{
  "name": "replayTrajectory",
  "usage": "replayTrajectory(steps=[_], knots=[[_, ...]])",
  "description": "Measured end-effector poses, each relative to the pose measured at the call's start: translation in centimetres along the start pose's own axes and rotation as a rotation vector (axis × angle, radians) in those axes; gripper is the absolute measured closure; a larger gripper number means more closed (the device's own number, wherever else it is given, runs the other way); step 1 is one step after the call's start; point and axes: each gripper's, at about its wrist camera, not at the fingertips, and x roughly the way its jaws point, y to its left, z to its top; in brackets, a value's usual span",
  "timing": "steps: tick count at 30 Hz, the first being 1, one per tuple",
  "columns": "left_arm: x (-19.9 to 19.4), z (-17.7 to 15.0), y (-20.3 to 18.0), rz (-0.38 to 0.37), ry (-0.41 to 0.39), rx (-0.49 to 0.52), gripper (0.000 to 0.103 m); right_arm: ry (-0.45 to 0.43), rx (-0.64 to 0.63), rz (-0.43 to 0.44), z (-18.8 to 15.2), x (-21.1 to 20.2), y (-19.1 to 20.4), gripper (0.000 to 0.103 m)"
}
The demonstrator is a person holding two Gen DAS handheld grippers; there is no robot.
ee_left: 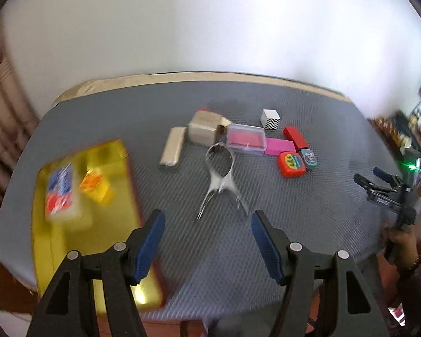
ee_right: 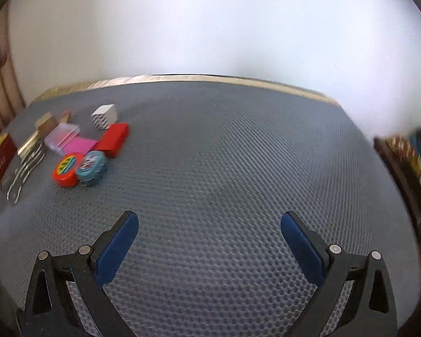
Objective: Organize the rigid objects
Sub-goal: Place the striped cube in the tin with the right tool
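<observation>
Grey mat (ee_left: 294, 224): metal tongs (ee_left: 220, 179) before clear box (ee_left: 245, 139), gold tray (ee_left: 70, 241) left.

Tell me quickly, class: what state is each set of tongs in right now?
Left tongs: open, holding nothing, above the grey mat.
Right tongs: open wide, holding nothing.
</observation>
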Motion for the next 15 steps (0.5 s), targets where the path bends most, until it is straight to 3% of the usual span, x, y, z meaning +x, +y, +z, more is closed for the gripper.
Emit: replayTrajectory(steps=[6,15], knots=[[6.1,4.2,-1.1,-0.034,0.102,0.016,0.037,0.032,0.019,0.120,0.4,0.8,-0.4,0.001],[11.9,5.5,-1.6,-0.050,0.224,0.011,0.037,0.018,0.032,0.184,0.1,0.6,-0.2,0.001]])
